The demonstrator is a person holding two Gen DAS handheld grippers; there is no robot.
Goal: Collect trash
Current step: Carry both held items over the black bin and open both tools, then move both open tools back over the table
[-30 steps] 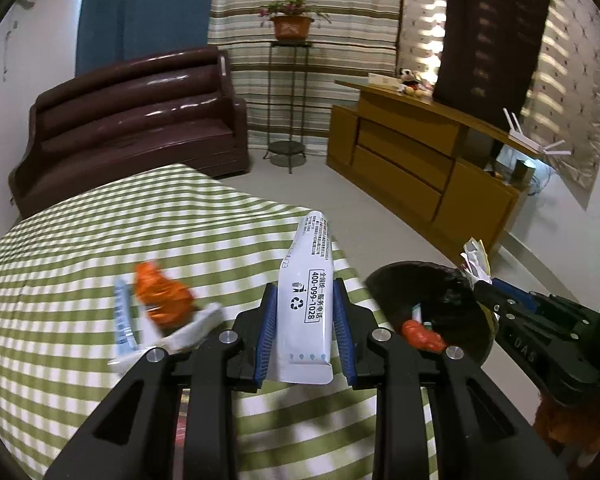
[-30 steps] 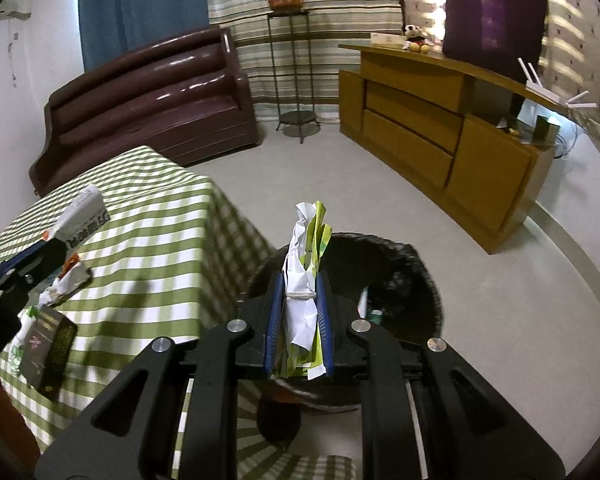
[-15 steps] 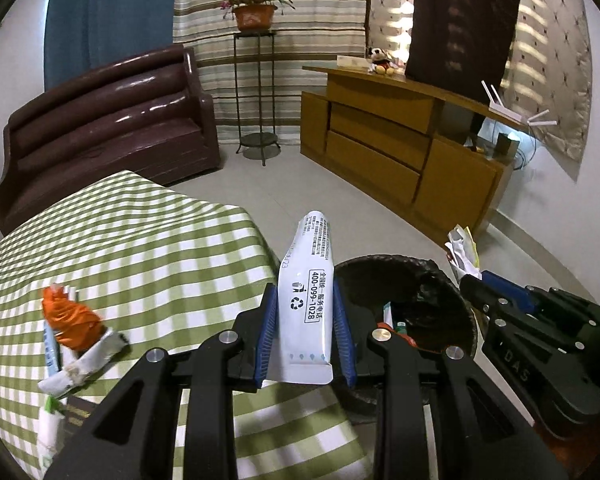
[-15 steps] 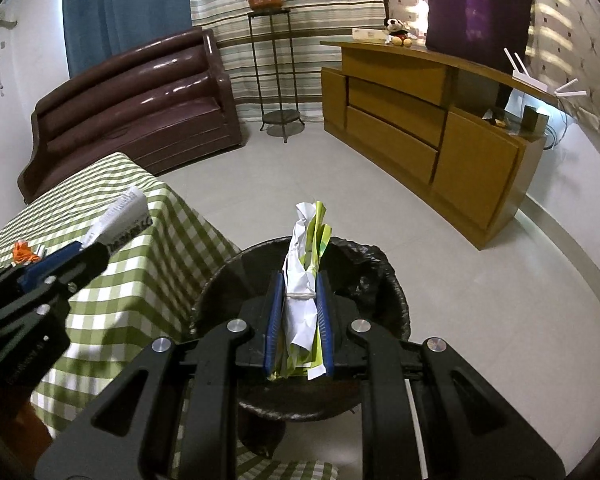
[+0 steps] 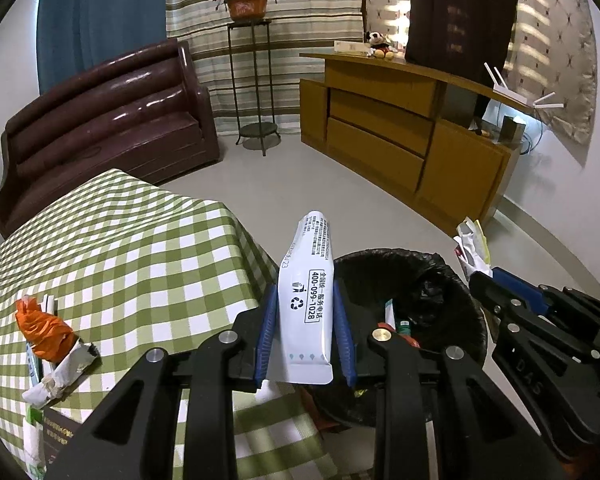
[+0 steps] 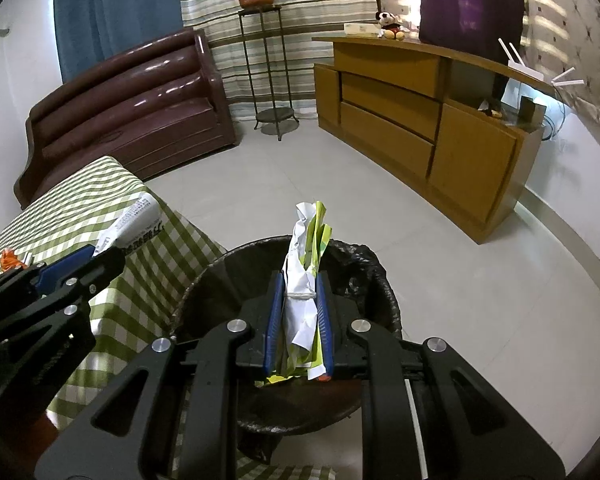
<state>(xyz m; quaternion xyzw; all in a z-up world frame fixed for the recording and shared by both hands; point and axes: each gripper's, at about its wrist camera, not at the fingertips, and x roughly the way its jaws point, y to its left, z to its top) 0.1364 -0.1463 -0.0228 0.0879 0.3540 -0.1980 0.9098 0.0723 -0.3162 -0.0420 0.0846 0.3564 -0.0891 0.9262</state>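
Left wrist view, your grip: your left gripper (image 5: pixel 305 312) is clamped narrowly on a white tube (image 5: pixel 306 304), blue pads pressing both its sides.
Left wrist view, position: the tube's top end reaches over the near rim of the black-lined bin (image 5: pixel 452 268); its crimped end sits nearer the checked tablecloth (image 5: pixel 140 248).
Left wrist view, leftovers: an orange wrapper (image 5: pixel 44 330) and a crumpled white scrap (image 5: pixel 62 376) lie on the cloth, touching each other.
Left wrist view, risk: let go here and the tube may well strike the rim and slide down the outside, since you look to be only half over the opening.
Right wrist view, your grip: your right gripper (image 6: pixel 298 312) is squeezed almost fully together on a wad of white and yellow-green paper (image 6: pixel 306 280).
Right wrist view, position: the wad hangs above the bin's mouth.
Right wrist view, risk: light paper may cling to a pad or drift past the far rim; your two grippers are also near enough to bump.
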